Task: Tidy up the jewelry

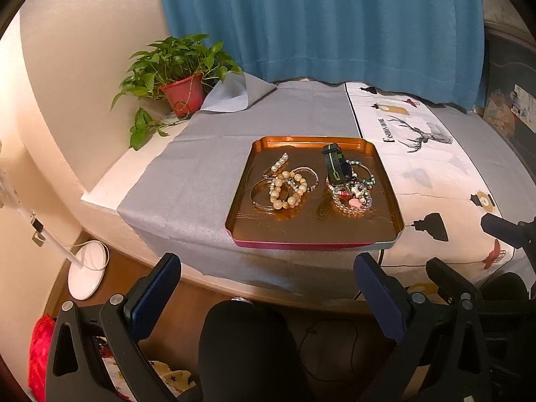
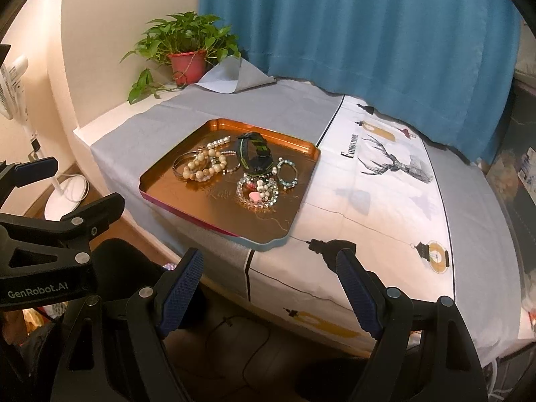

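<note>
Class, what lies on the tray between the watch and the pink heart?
In both views, beaded bracelets lie piled between the watch and the pink heart on the tray.

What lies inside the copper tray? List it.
Inside the copper tray: a black watch, cream bead bracelets, thin bangles, and a tangled bracelet pile hiding whatever lies beneath.

Copper tray (image 1: 311, 231), teal curtain (image 1: 318, 20), red plant pot (image 1: 182, 95), grey cloth (image 1: 207, 154)
</note>
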Available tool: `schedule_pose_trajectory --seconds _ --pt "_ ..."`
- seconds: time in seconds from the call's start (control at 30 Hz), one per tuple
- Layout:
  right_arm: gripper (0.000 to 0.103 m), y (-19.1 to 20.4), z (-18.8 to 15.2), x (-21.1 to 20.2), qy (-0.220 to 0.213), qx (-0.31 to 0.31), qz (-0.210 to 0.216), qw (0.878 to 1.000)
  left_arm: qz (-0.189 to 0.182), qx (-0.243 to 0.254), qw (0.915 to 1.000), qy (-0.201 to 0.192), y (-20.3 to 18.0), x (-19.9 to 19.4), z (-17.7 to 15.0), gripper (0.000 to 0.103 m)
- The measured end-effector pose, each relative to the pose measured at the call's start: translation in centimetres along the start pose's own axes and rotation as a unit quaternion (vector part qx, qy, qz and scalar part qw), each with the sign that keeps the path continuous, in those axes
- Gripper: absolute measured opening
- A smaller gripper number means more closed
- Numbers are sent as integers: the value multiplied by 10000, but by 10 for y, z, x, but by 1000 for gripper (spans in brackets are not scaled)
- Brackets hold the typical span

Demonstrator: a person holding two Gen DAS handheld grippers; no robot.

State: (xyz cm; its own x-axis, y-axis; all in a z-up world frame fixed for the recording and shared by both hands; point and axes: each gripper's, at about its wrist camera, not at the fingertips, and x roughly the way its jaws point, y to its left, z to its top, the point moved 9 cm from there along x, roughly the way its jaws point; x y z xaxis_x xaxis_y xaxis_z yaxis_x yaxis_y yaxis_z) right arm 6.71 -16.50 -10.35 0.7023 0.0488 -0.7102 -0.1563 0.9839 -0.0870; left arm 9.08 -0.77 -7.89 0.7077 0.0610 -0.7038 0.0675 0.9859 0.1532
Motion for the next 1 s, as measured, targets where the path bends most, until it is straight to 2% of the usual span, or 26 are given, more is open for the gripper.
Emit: schedule_pose_trajectory --seconds 1.0 --pt "82 4 -1 -2 8 -11 -13 10000 23 -9 10000 7 0 -4 -6 103"
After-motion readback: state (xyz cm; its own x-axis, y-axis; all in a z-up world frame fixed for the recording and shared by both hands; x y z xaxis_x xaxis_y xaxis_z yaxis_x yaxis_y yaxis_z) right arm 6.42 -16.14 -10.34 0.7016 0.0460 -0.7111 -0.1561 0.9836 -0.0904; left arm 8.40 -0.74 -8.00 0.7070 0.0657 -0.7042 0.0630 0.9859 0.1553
